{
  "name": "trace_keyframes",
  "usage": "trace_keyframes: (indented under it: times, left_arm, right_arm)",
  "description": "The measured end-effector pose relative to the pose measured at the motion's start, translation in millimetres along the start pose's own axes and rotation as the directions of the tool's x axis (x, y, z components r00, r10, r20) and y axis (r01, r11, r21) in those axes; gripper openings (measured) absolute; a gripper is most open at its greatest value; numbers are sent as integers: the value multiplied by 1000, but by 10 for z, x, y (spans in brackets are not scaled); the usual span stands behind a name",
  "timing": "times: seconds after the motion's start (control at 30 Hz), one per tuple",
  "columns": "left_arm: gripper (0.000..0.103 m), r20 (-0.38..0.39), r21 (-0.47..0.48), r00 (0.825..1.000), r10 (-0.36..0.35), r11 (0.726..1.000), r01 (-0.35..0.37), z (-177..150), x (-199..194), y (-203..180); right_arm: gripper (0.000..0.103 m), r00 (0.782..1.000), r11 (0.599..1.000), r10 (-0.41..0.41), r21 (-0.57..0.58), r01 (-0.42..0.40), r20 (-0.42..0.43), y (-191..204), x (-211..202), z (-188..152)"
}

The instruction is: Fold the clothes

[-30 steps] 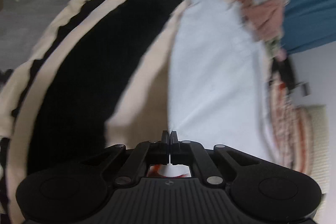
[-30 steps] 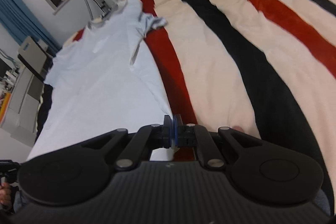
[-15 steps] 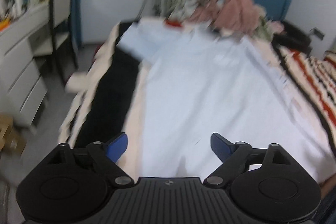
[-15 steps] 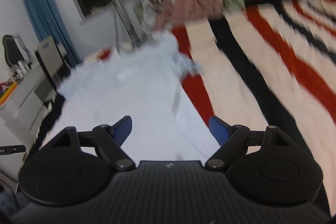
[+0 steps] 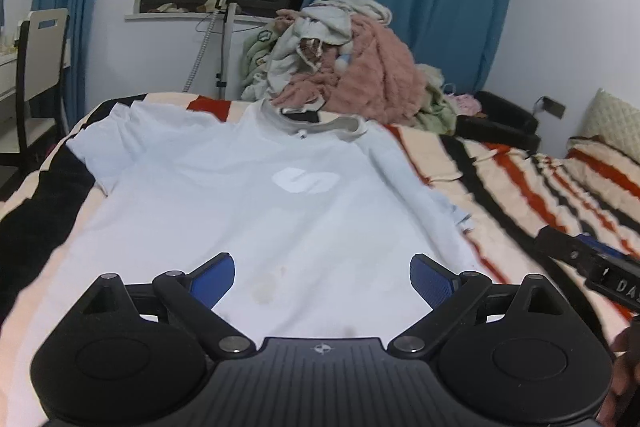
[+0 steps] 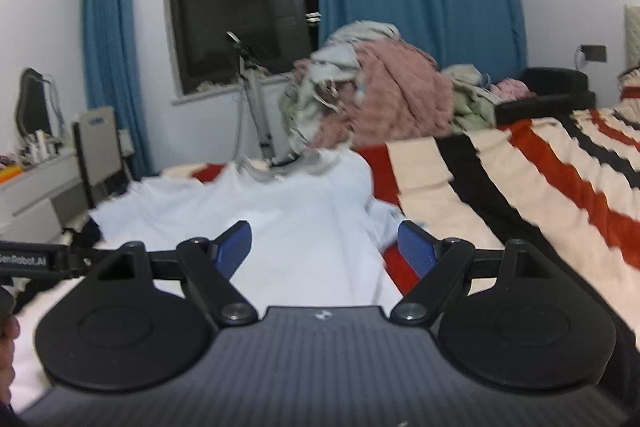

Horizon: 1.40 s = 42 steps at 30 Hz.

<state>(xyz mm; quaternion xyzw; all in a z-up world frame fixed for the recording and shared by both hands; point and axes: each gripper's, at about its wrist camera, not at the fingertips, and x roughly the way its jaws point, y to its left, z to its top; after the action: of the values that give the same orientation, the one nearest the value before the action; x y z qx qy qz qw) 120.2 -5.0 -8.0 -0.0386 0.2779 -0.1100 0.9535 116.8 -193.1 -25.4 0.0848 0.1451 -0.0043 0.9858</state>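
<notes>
Now that both our grippers [image 5: 322, 275] [image 6: 325, 251] have let go, jaws spread and the left's widening further, the pale blue cotton T-shirt [image 5: 256, 211] lies flat, ready for folding.

Each claw is matte black plastic: a ribbed central housing bearing a small round compass-like emblem, flanked by two large round discs with shallow circular recesses. On the left claw [image 5: 322, 275], angled black link arms pinned with silver screw heads run forward to two blue fingers [image 5: 212, 277] with a finely textured face, and the right claw [image 6: 325, 251] has the same linkage, screws and blue fingers [image 6: 416, 253]. A black bar with white lettering juts out at each view's edge, and beside it shows part of a hand [image 6: 7, 337], with no sleeve visible.
</notes>
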Motion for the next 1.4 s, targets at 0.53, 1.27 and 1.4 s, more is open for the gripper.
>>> trace_keyframes:
  times: [0.53, 1.27, 1.4]
  left_arm:
    - [96, -39, -13, 999, 37, 999, -38, -374, 362, 241]
    - [97, -37, -100, 993, 111, 988, -115, -371, 317, 395]
    - [97, -40, -126, 995, 89, 988, -93, -353, 412, 420]
  right_arm:
    - [82, 999, 995, -48, 91, 50, -26, -115, 418, -182]
    - [77, 992, 900, 26, 435, 32, -127, -979, 1569, -182]
    - [71, 986, 855, 48, 517, 42, -160, -1228, 2046, -216]
